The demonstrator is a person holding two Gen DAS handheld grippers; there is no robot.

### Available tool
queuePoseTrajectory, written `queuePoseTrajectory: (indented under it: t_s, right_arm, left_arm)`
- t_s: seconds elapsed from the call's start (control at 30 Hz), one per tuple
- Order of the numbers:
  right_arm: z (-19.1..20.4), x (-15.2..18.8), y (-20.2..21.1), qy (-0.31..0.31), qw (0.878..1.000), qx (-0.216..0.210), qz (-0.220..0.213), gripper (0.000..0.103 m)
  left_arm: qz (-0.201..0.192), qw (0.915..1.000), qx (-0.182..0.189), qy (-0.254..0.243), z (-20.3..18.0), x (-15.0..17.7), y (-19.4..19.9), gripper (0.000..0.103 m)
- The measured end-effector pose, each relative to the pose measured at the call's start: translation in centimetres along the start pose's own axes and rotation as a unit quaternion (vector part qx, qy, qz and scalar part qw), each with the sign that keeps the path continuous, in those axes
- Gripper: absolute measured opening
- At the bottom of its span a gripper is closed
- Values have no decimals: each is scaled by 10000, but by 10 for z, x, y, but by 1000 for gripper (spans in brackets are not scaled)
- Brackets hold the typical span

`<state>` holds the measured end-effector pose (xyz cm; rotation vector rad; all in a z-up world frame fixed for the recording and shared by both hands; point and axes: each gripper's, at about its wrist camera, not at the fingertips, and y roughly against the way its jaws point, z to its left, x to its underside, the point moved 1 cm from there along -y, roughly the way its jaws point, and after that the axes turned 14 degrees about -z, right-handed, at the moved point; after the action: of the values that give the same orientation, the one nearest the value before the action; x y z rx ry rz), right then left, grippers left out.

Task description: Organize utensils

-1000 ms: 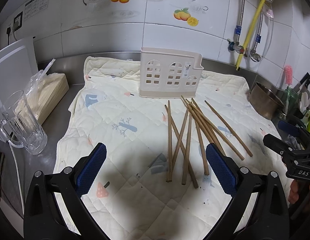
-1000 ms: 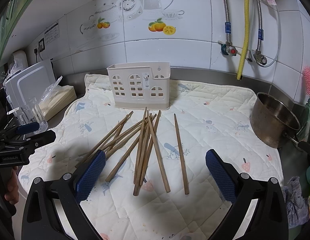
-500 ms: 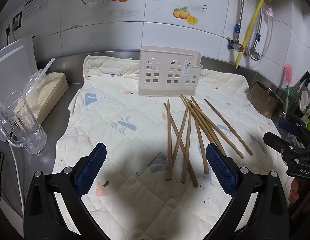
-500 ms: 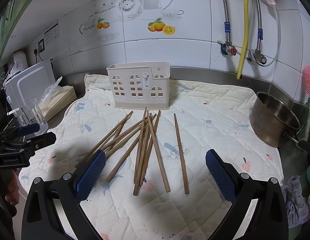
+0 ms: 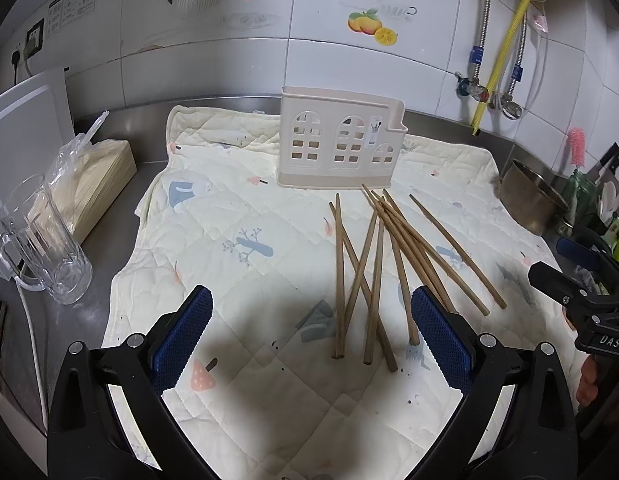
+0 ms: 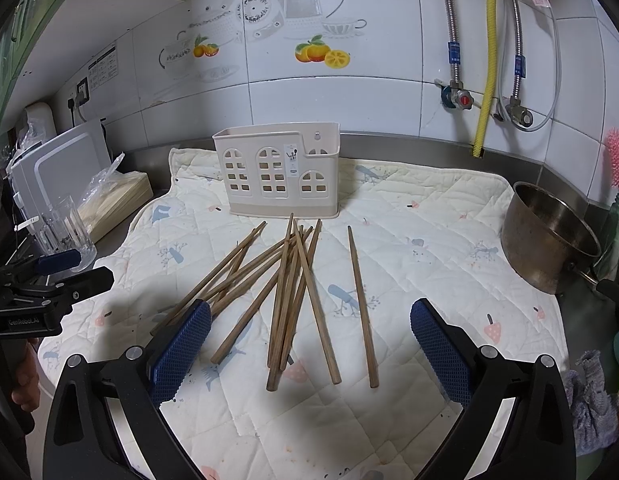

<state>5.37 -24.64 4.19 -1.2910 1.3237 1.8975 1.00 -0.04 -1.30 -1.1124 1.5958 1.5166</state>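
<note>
Several brown wooden chopsticks (image 5: 389,256) lie in a loose crossed pile on a quilted cream mat (image 5: 237,216), in front of an empty beige cutlery holder (image 5: 339,144) with arched cut-outs. They also show in the right wrist view (image 6: 287,292), with one chopstick (image 6: 361,304) lying apart on the right and the holder (image 6: 279,174) behind. My left gripper (image 5: 309,336) is open and empty, near the pile's close ends. My right gripper (image 6: 309,344) is open and empty over the pile's near ends.
A glass mug (image 5: 45,240) and a bagged stack of paper (image 5: 93,184) stand left of the mat. A metal pot (image 6: 549,236) sits at the right edge. A white board (image 5: 25,128) leans far left. Pipes (image 6: 487,60) run down the tiled wall.
</note>
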Motion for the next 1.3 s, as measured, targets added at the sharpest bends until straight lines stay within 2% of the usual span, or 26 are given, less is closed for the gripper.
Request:
queuePoseTrajectory:
  t_s: [0.43,0.9,1.03,1.1,1.3]
  right_arm:
    - [-3,4,-5,-92,9999,-17,52,97]
    - [-26,22,-26,-217,9989,220,344,95]
    - [-31,28,-34,-249,9984,217,455,92]
    - [-34,32,-40,-293,9978,164,571,80]
    - [-32,37,-52,-282,9968,-34,745,62]
  left_arm:
    - [91,9999,47,70,3,4,-8,98]
    - [247,9996,116,115,7,12,-36,96]
    - [298,9992,219,133,6,10,-47,80]
    - [376,9989,261,124,6,11,-53,73]
    - [651,9961,583,149,1,16,-76,44]
